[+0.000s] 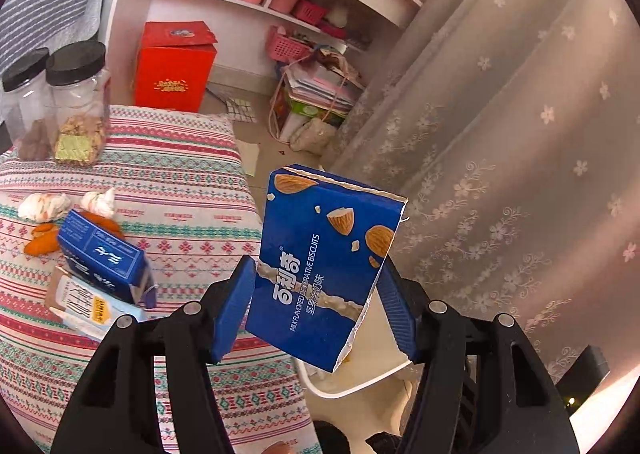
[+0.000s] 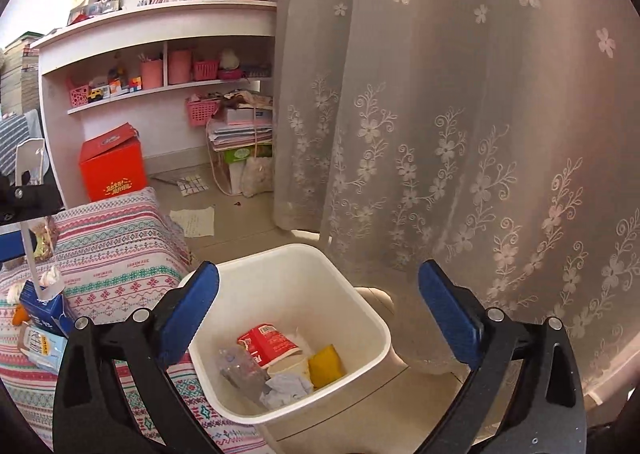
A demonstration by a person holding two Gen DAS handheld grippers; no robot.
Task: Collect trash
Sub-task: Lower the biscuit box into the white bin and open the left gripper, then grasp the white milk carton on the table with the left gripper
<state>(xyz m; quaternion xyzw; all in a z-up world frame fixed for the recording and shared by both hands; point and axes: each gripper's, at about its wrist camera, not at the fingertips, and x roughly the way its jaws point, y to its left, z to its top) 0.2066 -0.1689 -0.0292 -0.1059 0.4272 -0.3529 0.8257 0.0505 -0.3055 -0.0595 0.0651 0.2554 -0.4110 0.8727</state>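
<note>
My left gripper (image 1: 318,306) is shut on a blue almond biscuit box (image 1: 324,262) and holds it in the air above the white trash bin (image 1: 360,382), just off the bed's edge. My right gripper (image 2: 320,318) is open and empty, hovering over the same bin (image 2: 360,294), which holds a red carton (image 2: 266,344), a clear bottle, a yellow packet and crumpled paper. On the bed lie another blue box (image 1: 100,254), a white packet (image 1: 84,308), orange peels (image 1: 42,240) and crumpled tissues (image 1: 44,206).
The bed has a striped patterned cover (image 1: 192,182). Two black-lidded snack jars (image 1: 76,102) stand at its far left. A lace curtain (image 2: 460,114) hangs to the right. A red box (image 2: 112,170), shelves and stacked papers stand behind on the floor.
</note>
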